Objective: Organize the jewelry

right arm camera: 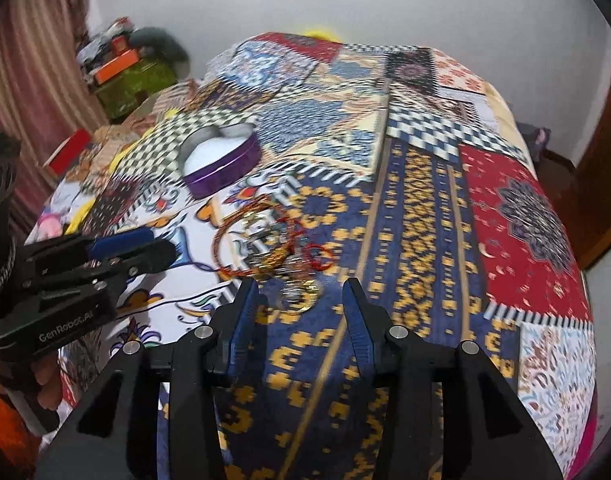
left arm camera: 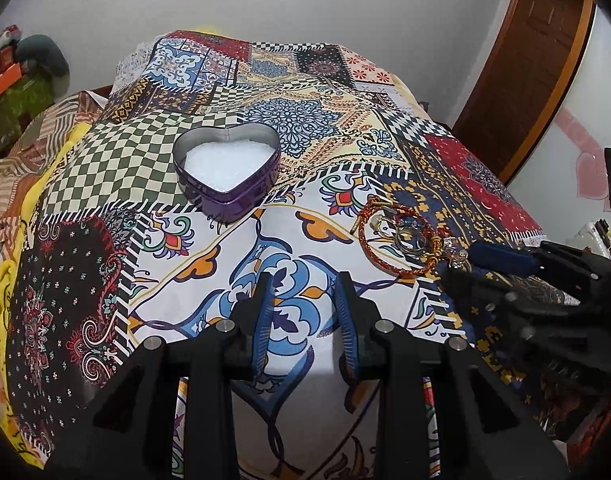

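A purple heart-shaped tin [left arm camera: 228,172] with white padding stands open on the patterned cloth; it also shows in the right wrist view [right arm camera: 221,162]. A pile of jewelry [left arm camera: 401,236] with a red-orange braided cord, rings and small charms lies to its right, and in the right wrist view [right arm camera: 273,242] it is blurred. My left gripper [left arm camera: 307,280] is open and empty over the cloth, left of the pile. My right gripper [right arm camera: 299,286] is open and empty, just short of the pile's near charms [right arm camera: 301,290]. It also shows in the left wrist view [left arm camera: 501,260].
The patterned cloth [left arm camera: 105,260] covers a raised surface that drops off at the left and right edges. Cluttered boxes [right arm camera: 125,64] sit at the far left by a curtain. A wooden door frame [left arm camera: 517,72] stands at the right.
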{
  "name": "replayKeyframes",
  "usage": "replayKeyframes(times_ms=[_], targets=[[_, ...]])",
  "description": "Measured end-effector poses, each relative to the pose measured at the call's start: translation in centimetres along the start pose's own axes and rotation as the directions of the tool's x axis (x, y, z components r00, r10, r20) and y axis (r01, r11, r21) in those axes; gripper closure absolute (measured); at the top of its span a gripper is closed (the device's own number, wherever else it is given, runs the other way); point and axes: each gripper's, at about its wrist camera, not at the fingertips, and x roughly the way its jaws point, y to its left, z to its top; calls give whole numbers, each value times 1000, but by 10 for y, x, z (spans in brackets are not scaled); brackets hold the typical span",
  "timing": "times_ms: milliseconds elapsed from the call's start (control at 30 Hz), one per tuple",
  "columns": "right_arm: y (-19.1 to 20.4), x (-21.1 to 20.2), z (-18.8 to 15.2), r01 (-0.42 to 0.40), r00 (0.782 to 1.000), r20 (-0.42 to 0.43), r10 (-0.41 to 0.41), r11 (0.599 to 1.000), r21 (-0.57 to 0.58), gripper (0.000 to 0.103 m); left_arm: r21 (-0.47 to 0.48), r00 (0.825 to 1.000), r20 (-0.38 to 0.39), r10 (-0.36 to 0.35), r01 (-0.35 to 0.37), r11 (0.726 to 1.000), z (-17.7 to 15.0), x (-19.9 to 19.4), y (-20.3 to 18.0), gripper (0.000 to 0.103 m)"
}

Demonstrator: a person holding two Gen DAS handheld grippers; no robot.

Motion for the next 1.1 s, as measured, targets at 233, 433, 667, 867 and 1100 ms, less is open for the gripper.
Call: replayKeyframes(times_ms=[233,433,667,867,1100], targets=[[3,5,-2,23,1000,12,-23,999,-34,81,4,1000,1,3,-3,1000,0,-1,-1,73],[2,-10,-2,12,999,35,-11,1000,-21,92,19,1000,21,1,-2,1000,2,-11,-6,73],[-1,-28,-5,-1,999,54,0,1000,1,95,39,999,32,-4,3,999,4,-19,-18,73],[-10,-34,-14,22,999,49,-23,1000,18,95,55,999,9,-46,46,997,6,-18,-29,73],[-22,-36,-17,72,996,48,-74,996,53,83,98,992,-36,-117,120,988,8,-8,-56,73]])
